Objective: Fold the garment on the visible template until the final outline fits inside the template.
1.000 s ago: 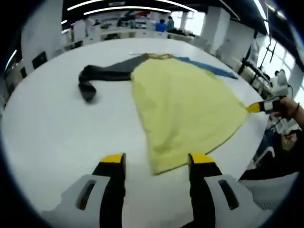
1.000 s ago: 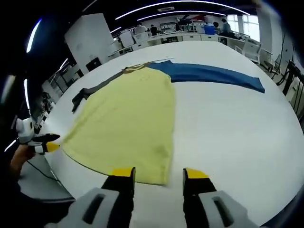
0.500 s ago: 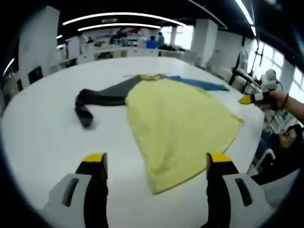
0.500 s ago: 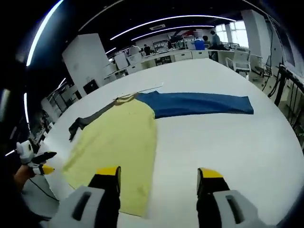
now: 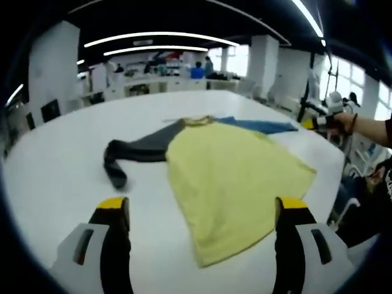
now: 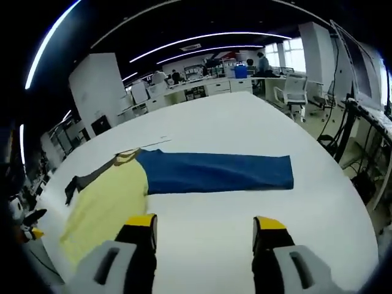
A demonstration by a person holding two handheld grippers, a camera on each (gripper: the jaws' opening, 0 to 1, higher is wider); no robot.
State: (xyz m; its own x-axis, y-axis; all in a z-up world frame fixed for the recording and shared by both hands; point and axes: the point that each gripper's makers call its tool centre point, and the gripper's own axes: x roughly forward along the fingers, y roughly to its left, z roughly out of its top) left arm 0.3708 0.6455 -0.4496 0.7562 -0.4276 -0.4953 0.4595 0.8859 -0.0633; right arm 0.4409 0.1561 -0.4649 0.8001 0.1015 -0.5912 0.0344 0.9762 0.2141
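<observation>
Both grippers' jaws spread, empty — garment (image 5: 233,177) flat on white table (image 5: 55,177).

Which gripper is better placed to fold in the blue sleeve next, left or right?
Probably the right gripper: its open jaws face the blue sleeve lying flat just ahead. The left gripper faces the yellow body, with the sleeve on its far side.

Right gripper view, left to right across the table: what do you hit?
Other gripper at the left edge → dark grey sleeve → yellow body of the garment → blue sleeve, stretched out flat → bare white table.
</observation>
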